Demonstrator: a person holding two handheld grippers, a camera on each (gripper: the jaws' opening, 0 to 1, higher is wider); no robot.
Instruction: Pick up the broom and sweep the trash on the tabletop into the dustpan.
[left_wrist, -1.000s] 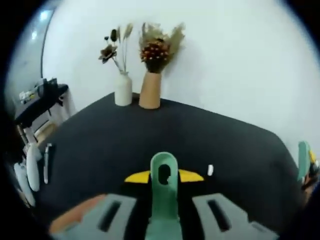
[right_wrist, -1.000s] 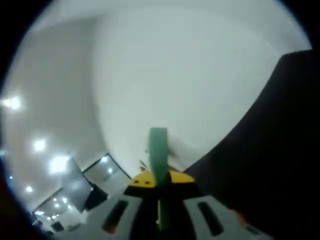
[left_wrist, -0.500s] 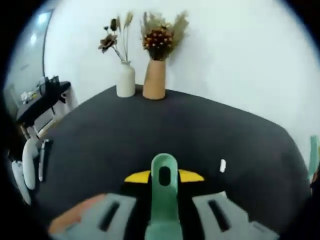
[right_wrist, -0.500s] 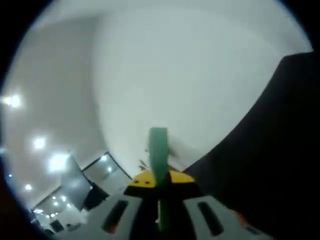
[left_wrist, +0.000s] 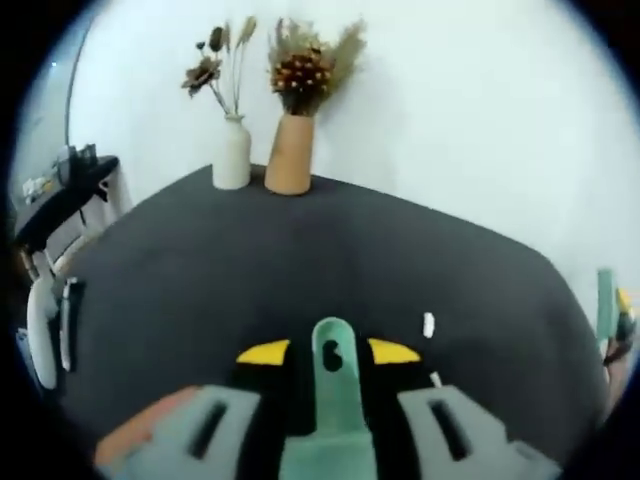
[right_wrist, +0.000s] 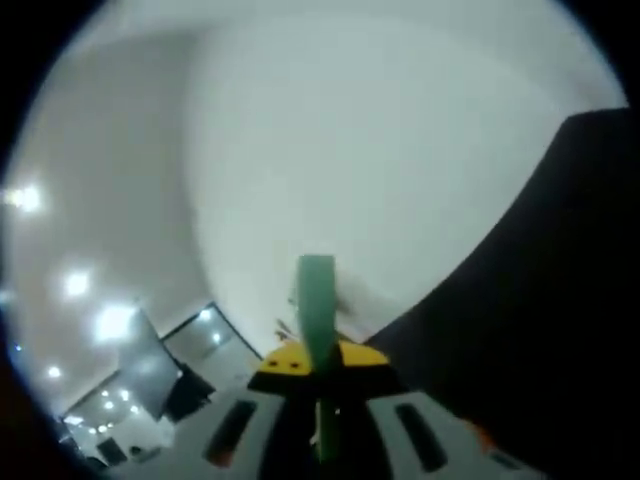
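So here's where we are. Our left gripper (left_wrist: 330, 440) is clamped on a green handle (left_wrist: 331, 385) with a hang-hole at its tip. Can't see the business end, so we can't say for sure whether that's the broom or the dustpan. Our right gripper (right_wrist: 318, 430) is clamped on a second green handle (right_wrist: 317, 330), seen edge-on and pointing up at the wall and ceiling rather than at the table (left_wrist: 300, 260).

What changed over the last second: in the left gripper view the whole scene slid. The vases drifted up and left, the white scrap wandered right and came back, and another speck has come into view near the jaw. We read that as our left hand swinging its tool over the table, not the things moving. The right gripper view has barely budged, so that hand is holding steady. Our guess is both tools are picked up and we're lining up on the trash, with the sweeping itself not done yet.

The count:
- 2 green handles, one per gripper
- 2 vases at the far edge, white vase (left_wrist: 231, 152) and tan vase (left_wrist: 289, 155), both with dried flowers
- 2 bits of trash on the table: a white scrap (left_wrist: 428, 324) ahead and right of the left gripper, and a smaller white speck (left_wrist: 435, 379) closer in
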